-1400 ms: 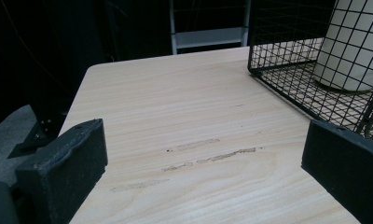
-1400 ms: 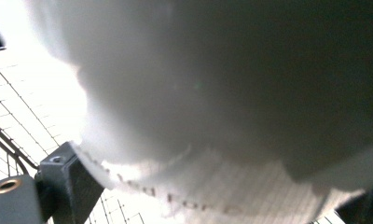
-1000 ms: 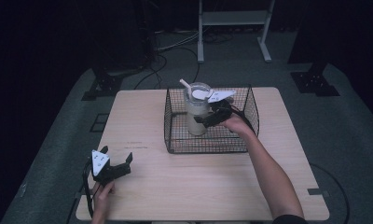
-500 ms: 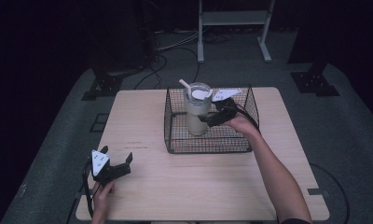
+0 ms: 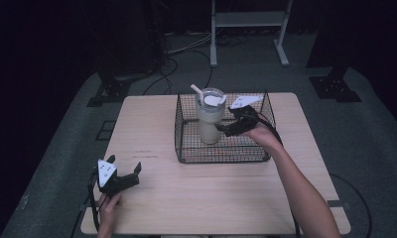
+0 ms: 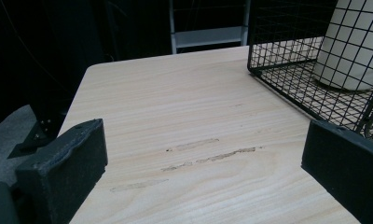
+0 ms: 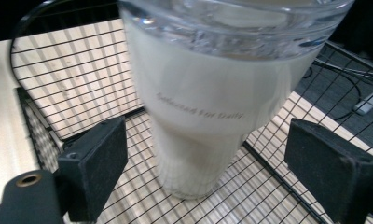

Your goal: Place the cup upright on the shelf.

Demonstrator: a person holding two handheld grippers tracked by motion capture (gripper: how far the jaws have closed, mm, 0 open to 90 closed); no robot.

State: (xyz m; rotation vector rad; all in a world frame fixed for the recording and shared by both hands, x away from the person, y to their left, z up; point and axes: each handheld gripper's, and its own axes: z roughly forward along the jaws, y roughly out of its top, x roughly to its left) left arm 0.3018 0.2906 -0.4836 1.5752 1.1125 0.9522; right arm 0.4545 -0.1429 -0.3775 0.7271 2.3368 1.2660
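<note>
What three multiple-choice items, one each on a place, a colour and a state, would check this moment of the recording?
1. Where does the tumbler stand?
A. inside the wire basket
B. on the bare table beside the basket
C. on the floor

2. What colour is the basket?
A. white
B. black
C. red

3. How do the jaws of the right gripper stand?
A. shut on the tumbler
B. shut on the basket's rim
C. open, one on each side of the tumbler

Answers: 1 A, the basket's walls ring it in the high view; 2 B, its mesh is black in each view; 3 C, the right gripper view shows gaps between both pads and the tumbler.
</note>
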